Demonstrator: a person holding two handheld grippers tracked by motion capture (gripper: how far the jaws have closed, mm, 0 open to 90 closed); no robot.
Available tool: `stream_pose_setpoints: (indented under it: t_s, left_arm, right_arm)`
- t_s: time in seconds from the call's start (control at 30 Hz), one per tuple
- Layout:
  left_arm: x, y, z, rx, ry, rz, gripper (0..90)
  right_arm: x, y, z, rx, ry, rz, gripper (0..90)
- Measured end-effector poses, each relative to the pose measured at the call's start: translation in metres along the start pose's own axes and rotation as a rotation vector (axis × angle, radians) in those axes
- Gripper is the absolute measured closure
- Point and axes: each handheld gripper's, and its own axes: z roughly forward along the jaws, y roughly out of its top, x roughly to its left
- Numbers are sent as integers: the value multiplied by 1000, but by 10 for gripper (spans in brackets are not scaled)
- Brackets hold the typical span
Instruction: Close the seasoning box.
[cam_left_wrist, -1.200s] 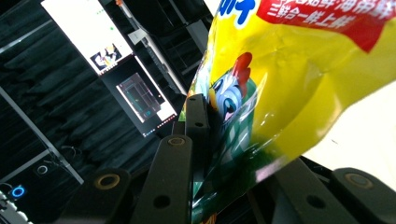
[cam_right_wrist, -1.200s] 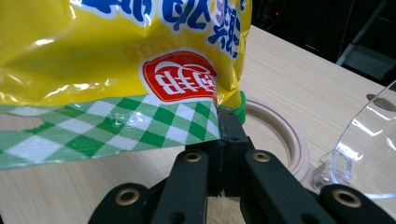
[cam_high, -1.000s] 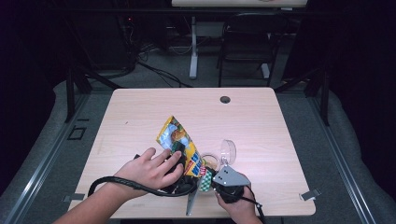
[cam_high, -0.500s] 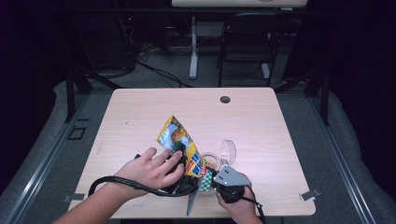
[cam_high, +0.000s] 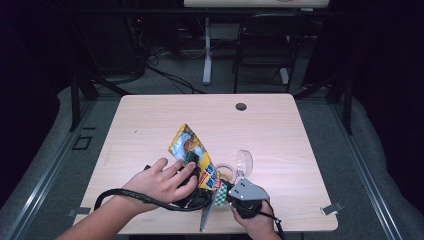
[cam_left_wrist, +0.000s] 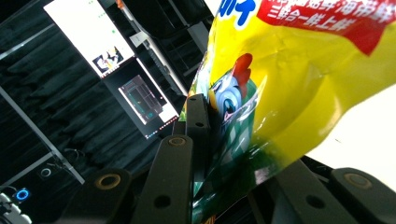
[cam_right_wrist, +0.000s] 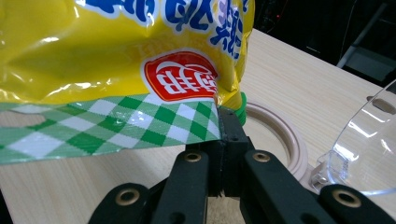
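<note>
A yellow snack bag (cam_high: 189, 145) with a green-checked bottom strip lies slantwise on the wooden table (cam_high: 280, 125), near the front edge. My left gripper (cam_high: 192, 164), under the person's left hand, is shut on the bag's middle edge. In the left gripper view the bag (cam_left_wrist: 289, 93) runs between the jaws of the left gripper (cam_left_wrist: 205, 109) and hides the far jaw. My right gripper (cam_high: 221, 188), topped by a grey plate, is shut on the bag's checked corner. The right gripper view shows that gripper (cam_right_wrist: 226, 122) pinching the strip of the bag (cam_right_wrist: 116, 46).
A clear plastic lid (cam_high: 244, 161) tilts up beside a round beige rim (cam_high: 226, 173), just right of the bag. Both show close to the jaws: the rim (cam_right_wrist: 285, 135) and the lid (cam_right_wrist: 369, 149). A black cable (cam_high: 130, 196) loops at the front left. A dark grommet hole (cam_high: 241, 106) marks the far edge.
</note>
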Motion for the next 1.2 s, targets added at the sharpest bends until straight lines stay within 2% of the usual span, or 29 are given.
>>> stream_pose_setpoints:
  t_s: [0.27,0.47,0.6,0.67,0.8,0.83,0.9,1.0,1.03,1.07,1.17,1.2]
  left_arm:
    - [2,0,-2,2,2,13,830]
    - [3,-1,-2,-15,-3,-12,831]
    - [5,-1,-2,-13,-2,-7,832]
    - [6,-1,-3,-6,5,10,833]
    - [4,-1,-2,-22,11,-6,833]
    - [5,0,-2,-15,10,2,833]
    - [4,0,-1,-16,-2,-8,833]
    - [3,0,0,-12,-3,4,833]
    - [5,0,-1,7,-5,29,833]
    - [4,0,0,-8,-5,7,833]
    - [5,0,0,3,-6,14,832]
    - [4,0,0,-3,-6,5,833]
  right_arm:
    - [1,0,-2,-2,5,5,898]
    - [-1,0,-6,-4,4,3,898]
    - [-2,0,-8,-9,3,6,898]
    - [-2,0,-10,-9,-2,7,898]
    - [-2,0,-9,-9,-2,9,898]
    - [-2,0,-9,-13,1,12,898]
    - [-2,0,-8,-11,1,14,898]
    - [-1,0,-6,-6,0,14,898]
    - [-1,0,-5,-3,1,15,898]
    - [-1,0,-5,1,0,11,898]
    - [-1,0,-4,-7,1,16,898]
    - [-1,0,-4,-7,1,16,898]
